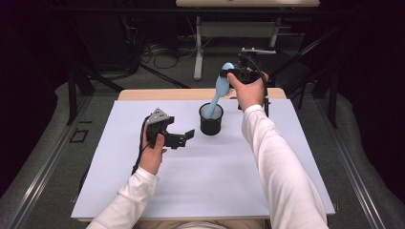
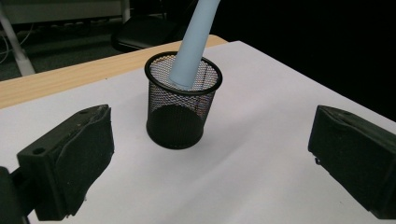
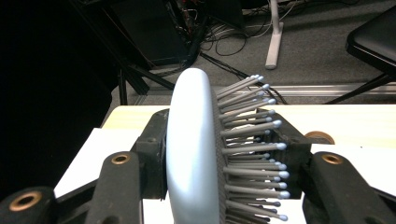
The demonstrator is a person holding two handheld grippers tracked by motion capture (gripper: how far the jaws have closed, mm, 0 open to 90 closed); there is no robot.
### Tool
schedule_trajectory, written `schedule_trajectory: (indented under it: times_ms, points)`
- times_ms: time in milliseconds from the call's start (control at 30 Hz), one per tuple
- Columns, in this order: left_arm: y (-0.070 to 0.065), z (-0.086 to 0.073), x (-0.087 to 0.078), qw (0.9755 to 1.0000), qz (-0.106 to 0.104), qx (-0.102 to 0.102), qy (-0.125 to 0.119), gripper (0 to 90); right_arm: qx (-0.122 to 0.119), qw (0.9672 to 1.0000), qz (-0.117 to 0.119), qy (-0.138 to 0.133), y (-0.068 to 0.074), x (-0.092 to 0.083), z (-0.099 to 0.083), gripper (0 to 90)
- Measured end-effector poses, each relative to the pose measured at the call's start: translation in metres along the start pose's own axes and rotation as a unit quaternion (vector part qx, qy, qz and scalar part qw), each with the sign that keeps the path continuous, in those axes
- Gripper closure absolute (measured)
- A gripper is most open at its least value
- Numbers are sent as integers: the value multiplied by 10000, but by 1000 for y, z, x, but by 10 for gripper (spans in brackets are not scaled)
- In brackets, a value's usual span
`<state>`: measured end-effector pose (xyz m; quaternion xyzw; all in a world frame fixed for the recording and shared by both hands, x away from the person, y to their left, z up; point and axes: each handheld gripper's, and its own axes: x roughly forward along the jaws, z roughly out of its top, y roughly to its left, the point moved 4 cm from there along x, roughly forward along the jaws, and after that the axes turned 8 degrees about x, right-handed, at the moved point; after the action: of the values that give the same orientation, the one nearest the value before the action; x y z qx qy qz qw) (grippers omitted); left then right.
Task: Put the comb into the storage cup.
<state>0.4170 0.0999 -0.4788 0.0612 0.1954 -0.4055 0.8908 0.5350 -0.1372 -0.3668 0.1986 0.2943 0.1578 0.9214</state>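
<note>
A light-blue hairbrush (image 1: 220,88) leans with its handle (image 2: 194,42) inside a black mesh cup (image 1: 211,121) that stands on the white mat. My right gripper (image 1: 234,75) is above and behind the cup, shut on the brush's head. In the right gripper view the pads clamp the head (image 3: 194,154), one on its smooth back and one on the grey bristles. My left gripper (image 1: 184,137) hovers just left of the cup, open and holding nothing. The left gripper view has the cup (image 2: 180,116) a short way ahead, between the wide-apart jaws.
The white mat (image 1: 205,181) covers most of a wooden table (image 1: 157,94). Beyond the table's far edge are desk legs, cables and dark stands on a grey floor. A dark chair seat (image 3: 373,42) is at the right gripper view's upper right.
</note>
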Motion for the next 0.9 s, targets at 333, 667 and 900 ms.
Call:
schedule_trajectory:
  times_ms: [333, 667, 900]
  points:
    - [1, 0, 0, 10000, 13, 4, 5, 5, -206, 9998, -70, 10, 6, 4, -5, 483]
    - [1, 0, 0, 10000, 17, -2, -2, 5, -314, 9994, -115, 38, 5, 9, -10, 483]
    - [1, 0, 0, 10000, 22, -1, -5, 5, -445, 9989, -151, 89, 9, 15, -16, 483]
